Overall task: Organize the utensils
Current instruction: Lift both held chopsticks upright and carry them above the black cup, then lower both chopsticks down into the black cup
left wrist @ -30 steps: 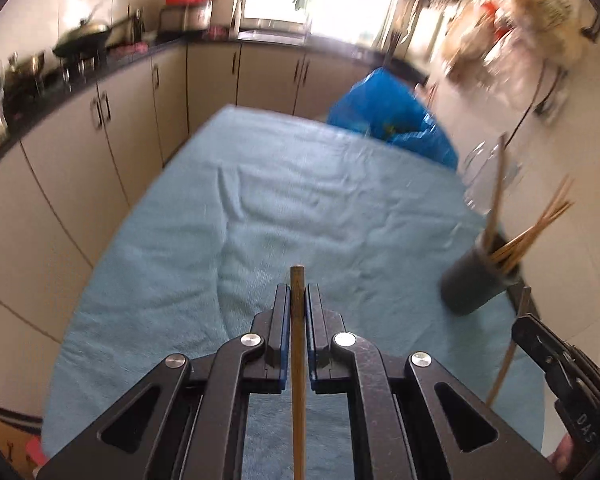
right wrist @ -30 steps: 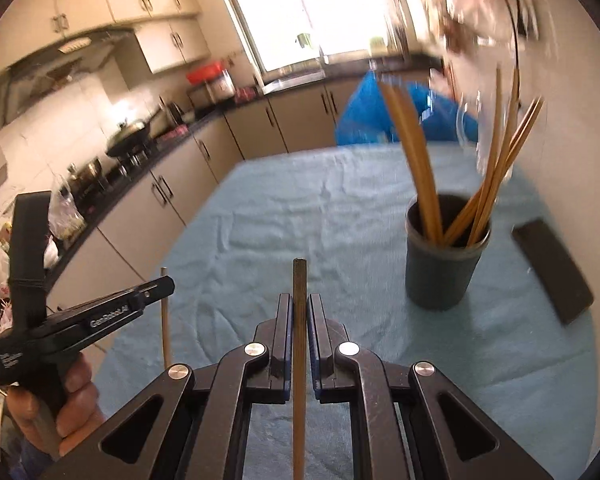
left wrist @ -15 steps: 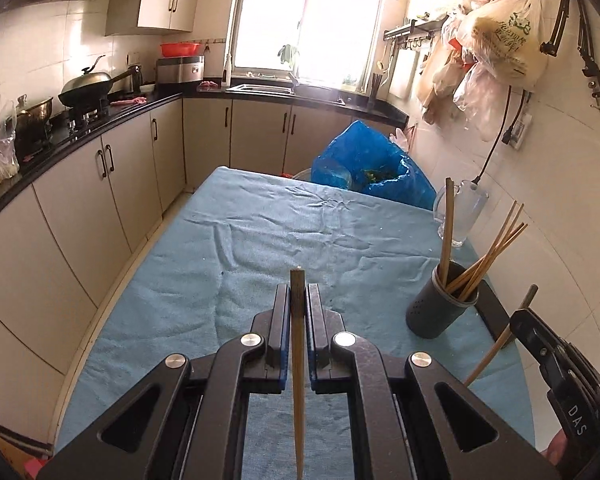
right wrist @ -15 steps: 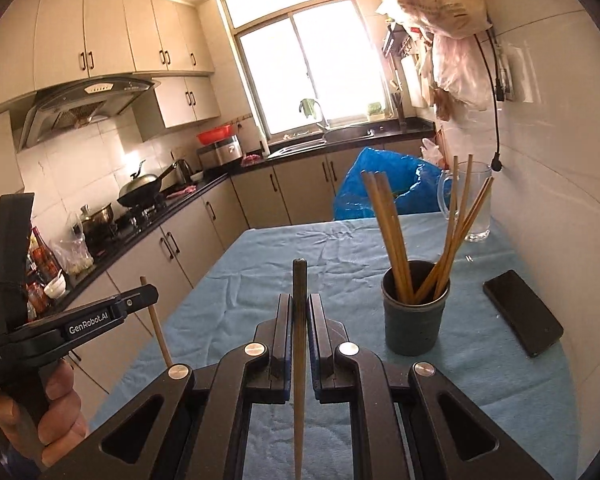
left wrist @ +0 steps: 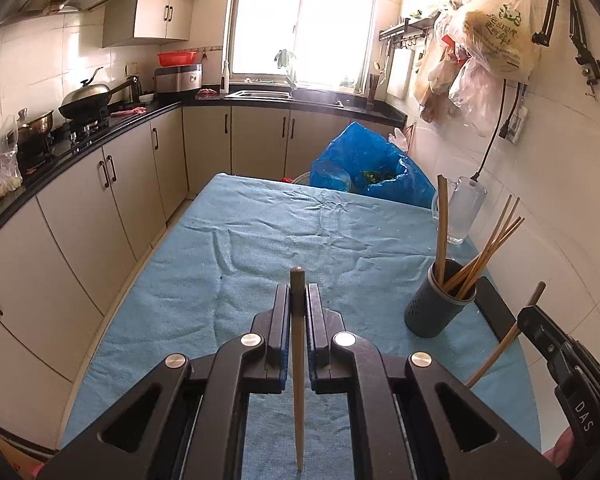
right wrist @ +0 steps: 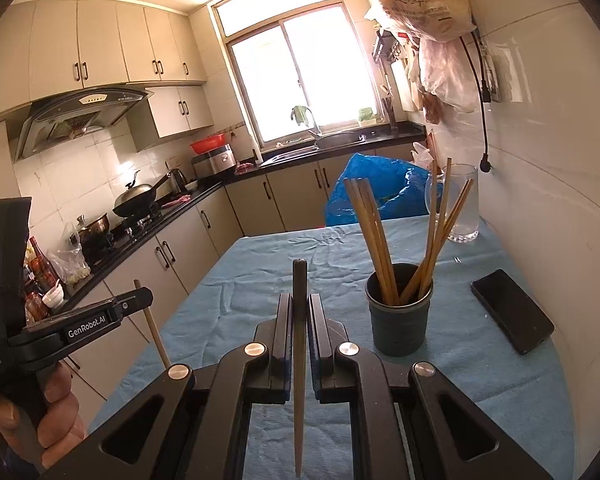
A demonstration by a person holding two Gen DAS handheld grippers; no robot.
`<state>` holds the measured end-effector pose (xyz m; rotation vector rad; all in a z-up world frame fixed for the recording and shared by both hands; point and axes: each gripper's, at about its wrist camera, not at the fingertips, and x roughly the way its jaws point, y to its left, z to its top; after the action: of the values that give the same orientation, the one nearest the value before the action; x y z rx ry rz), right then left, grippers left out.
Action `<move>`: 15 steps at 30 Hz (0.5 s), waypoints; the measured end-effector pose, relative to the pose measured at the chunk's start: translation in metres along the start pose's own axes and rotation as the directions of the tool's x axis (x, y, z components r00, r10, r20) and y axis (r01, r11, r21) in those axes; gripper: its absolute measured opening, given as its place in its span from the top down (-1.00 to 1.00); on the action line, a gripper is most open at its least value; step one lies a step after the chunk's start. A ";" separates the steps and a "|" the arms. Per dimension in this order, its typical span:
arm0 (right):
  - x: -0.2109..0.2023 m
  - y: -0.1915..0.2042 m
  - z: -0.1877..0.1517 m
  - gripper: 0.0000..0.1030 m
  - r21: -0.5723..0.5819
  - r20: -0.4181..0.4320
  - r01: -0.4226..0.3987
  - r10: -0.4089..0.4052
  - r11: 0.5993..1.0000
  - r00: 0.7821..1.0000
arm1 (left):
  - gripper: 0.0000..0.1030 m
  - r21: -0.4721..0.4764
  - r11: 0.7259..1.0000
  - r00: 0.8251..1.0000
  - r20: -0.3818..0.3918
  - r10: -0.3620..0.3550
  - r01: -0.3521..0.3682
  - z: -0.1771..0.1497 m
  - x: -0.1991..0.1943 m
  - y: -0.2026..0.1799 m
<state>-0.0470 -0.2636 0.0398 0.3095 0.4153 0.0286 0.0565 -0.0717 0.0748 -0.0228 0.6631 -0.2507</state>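
Note:
My left gripper (left wrist: 298,292) is shut on a wooden chopstick (left wrist: 298,344) that stands upright between its jaws, above the blue cloth. My right gripper (right wrist: 299,302) is shut on a second chopstick (right wrist: 299,360), darker at its top. A dark grey holder (left wrist: 440,304) with several chopsticks stands on the table at the right; it also shows in the right wrist view (right wrist: 399,316), just ahead and right of my right gripper. Each gripper shows in the other's view, the right one (left wrist: 556,344) and the left one (right wrist: 80,320), both held above the table.
A blue cloth (left wrist: 300,240) covers the table. A black phone (right wrist: 512,316) lies right of the holder. A glass pitcher (right wrist: 462,204) and a blue plastic bag (left wrist: 364,172) sit at the far end. Kitchen cabinets (left wrist: 80,208) run along the left; a white wall is close on the right.
Both grippers have lifted and tilted upward with their chopsticks still clamped, so the view now takes in more of the kitchen. The holder appears lower and farther away.

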 end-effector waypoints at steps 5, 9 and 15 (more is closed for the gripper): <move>-0.005 -0.002 0.000 0.85 0.007 0.011 0.004 -0.004 1.000 1.000 | 0.87 0.008 1.000 1.000 0.000 0.003 -0.003 -0.001 0.000 -0.004; -0.008 -0.005 -0.001 0.85 0.017 0.014 0.008 -0.008 1.000 1.000 | 0.87 0.014 1.000 1.000 0.000 0.004 -0.004 -0.001 -0.001 -0.007; -0.013 -0.014 0.006 0.85 0.034 0.030 0.024 -0.025 0.999 0.999 | 0.87 0.025 1.000 1.000 -0.001 -0.012 0.012 0.005 -0.001 -0.015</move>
<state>-0.0574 -0.2798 0.0456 0.3375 0.3893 -0.0073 0.0557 -0.0868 0.0805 -0.0031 0.6611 -0.2709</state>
